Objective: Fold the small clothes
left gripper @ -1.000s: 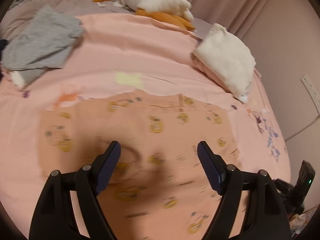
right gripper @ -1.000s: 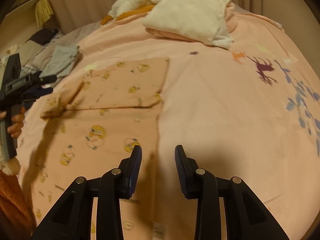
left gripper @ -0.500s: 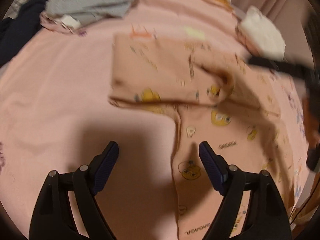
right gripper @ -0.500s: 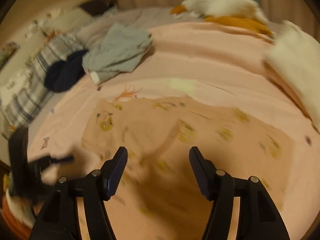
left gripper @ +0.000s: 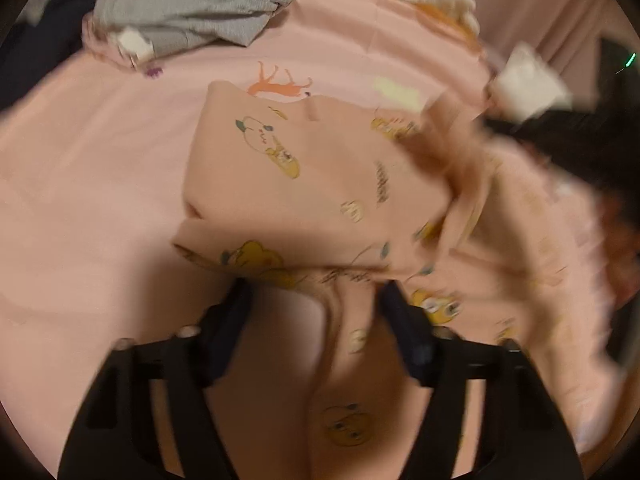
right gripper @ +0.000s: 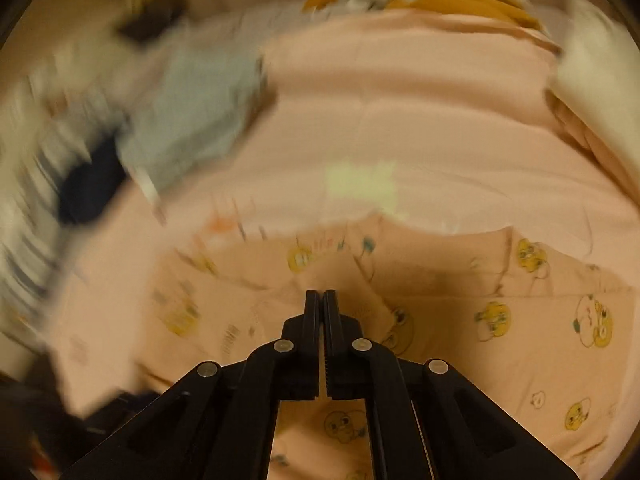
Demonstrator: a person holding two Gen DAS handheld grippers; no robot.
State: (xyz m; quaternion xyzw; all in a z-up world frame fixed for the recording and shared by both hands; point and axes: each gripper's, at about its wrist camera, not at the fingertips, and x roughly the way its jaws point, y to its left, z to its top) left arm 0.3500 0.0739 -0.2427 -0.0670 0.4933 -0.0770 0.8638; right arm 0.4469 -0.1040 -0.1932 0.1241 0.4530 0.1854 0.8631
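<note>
With the right gripper [right gripper: 322,295] clamped shut over the peach cartoon-print baby garment [left gripper: 320,184] on the bed [left gripper: 100,208] — whether cloth is pinched I cannot tell — and the left gripper [left gripper: 316,296], jaws just closing, parted astride its folded edge, a missed pinch could undo the fold.

No lettering on the printed garment [left gripper: 320,184] is legible.

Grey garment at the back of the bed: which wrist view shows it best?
The left wrist view: the grey garment lies crumpled and fairly sharp at the top left, white label visible. In the right wrist view it is only a motion-blurred grey patch.
</note>
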